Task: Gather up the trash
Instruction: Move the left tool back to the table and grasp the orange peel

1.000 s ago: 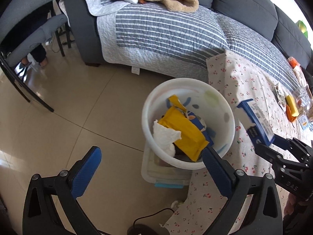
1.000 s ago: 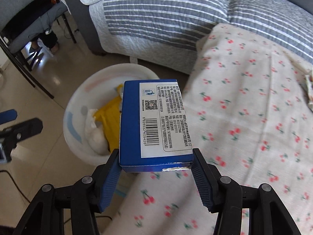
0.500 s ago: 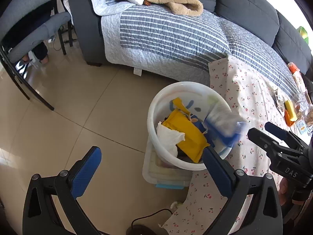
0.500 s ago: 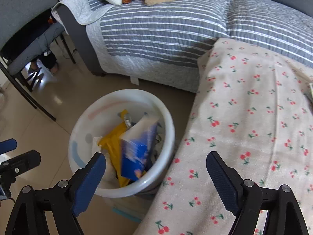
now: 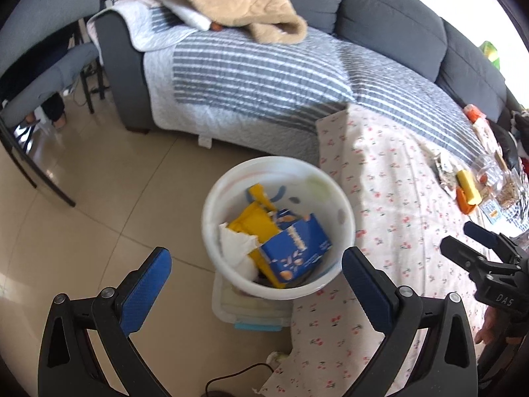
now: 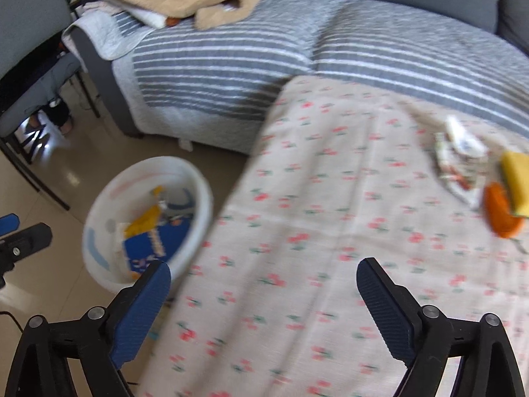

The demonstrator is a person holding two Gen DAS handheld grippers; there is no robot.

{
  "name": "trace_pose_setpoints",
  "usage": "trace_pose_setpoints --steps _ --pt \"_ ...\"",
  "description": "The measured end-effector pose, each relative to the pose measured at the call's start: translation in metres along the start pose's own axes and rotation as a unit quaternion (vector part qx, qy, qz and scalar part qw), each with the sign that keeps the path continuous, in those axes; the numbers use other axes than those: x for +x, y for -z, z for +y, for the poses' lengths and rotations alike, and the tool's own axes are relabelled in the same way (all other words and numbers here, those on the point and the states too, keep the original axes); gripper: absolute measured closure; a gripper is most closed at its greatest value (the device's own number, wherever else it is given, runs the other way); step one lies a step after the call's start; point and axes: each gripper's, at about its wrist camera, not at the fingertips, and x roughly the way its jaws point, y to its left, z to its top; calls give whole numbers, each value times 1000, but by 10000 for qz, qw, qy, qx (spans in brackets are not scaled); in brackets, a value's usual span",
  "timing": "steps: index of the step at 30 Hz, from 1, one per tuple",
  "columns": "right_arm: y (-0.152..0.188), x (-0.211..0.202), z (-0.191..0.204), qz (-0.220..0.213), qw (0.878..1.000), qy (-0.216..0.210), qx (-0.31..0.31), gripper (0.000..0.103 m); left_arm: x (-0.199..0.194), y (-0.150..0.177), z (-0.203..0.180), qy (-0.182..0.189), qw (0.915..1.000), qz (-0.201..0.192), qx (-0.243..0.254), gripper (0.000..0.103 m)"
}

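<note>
Beige floor tiles, a cherry-print tablecloth (image 6: 330, 215), and both tongs spread wide with nothing between the ribbed blue pads. The right gripper (image 6: 264, 294), which was clamping the blue carton (image 5: 296, 243) a second ago, has let it go and swung over toward the table. The carton now lies tilted in the round white plastic bin (image 5: 344, 205), on a glossy yellow wrapper (image 5: 253, 223) and a crumpled white tissue (image 5: 233, 243). One piece down! The left gripper (image 5: 256, 278) hovers over the bin. Next trash likely waits far right: a crinkled printed wrapper (image 6: 454, 162) beside something yellow and orange.
</note>
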Motion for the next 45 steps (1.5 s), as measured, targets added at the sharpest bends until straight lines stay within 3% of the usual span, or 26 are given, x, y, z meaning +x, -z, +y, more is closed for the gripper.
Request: trace_pose_setpoints --steps 10,15,19,30,39,45 --pt "13 -64 -79 -281 9980 553 135 5 -15 2 -59 473 9977 -284 405 0" --pt "21 -90 -124 -477 9942 772 581 4 -22 4 -91 546 9949 -450 714 0" --pt "31 -106 -155 -532 9893 971 951 3 -23 4 -118 586 9931 -524 867 0" --pt "47 -127 -210 -568 9834 1209 1227 2 -29 7 -193 830 9869 -681 1202 0" --pt "55 -135 -264 -586 9725 1685 1498 2 -10 2 -261 807 9798 -629 1719 0" --pt "58 -138 -287 -527 9682 2026 1373 2 27 -19 -314 812 9760 -409 1978 0"
